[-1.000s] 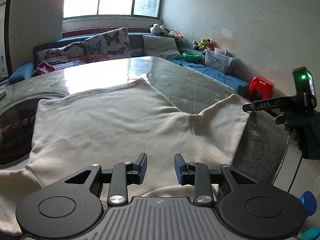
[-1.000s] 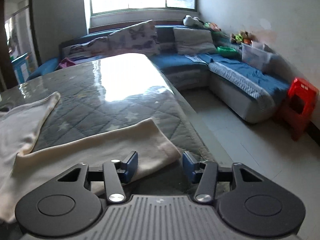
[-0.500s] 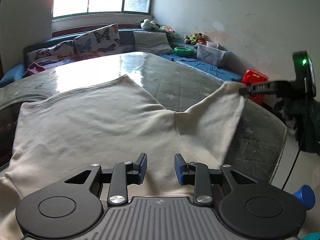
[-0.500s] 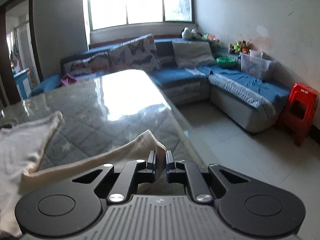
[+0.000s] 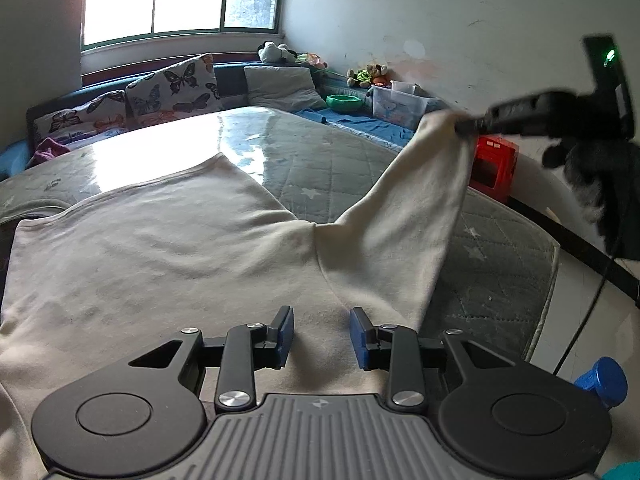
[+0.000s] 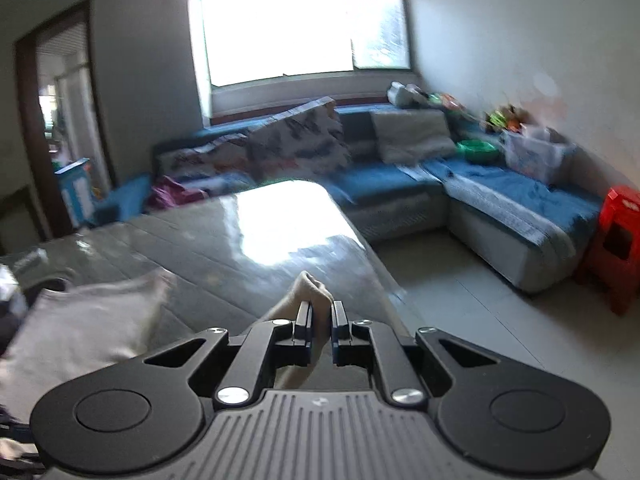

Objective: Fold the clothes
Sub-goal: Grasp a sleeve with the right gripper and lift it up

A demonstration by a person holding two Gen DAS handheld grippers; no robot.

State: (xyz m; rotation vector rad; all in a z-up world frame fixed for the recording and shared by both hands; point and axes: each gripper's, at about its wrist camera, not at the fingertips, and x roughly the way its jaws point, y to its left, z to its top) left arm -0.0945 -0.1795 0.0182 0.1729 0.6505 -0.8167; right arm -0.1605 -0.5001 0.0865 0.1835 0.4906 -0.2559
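Motion blur smears the right wrist view, softening the sofa (image 6: pixel 400 184) and cushions (image 6: pixel 304 140). The cream shirt (image 5: pixel 160 248) runs off the left wrist frame's left and bottom edges, part hidden beneath the left gripper (image 5: pixel 322 330). The toys (image 5: pixel 366 74) are too small to identify.

A big table (image 5: pixel 500 248) is covered by a gray quilted mat with stars. A cream shirt (image 5: pixel 160 248) is spread on it, toward 9 o'clock.

One cream shirt (image 5: pixel 168 248), two butterfly cushions (image 5: pixel 172 88), one grey cushion (image 5: pixel 280 88), one red stool (image 5: pixel 494 166).
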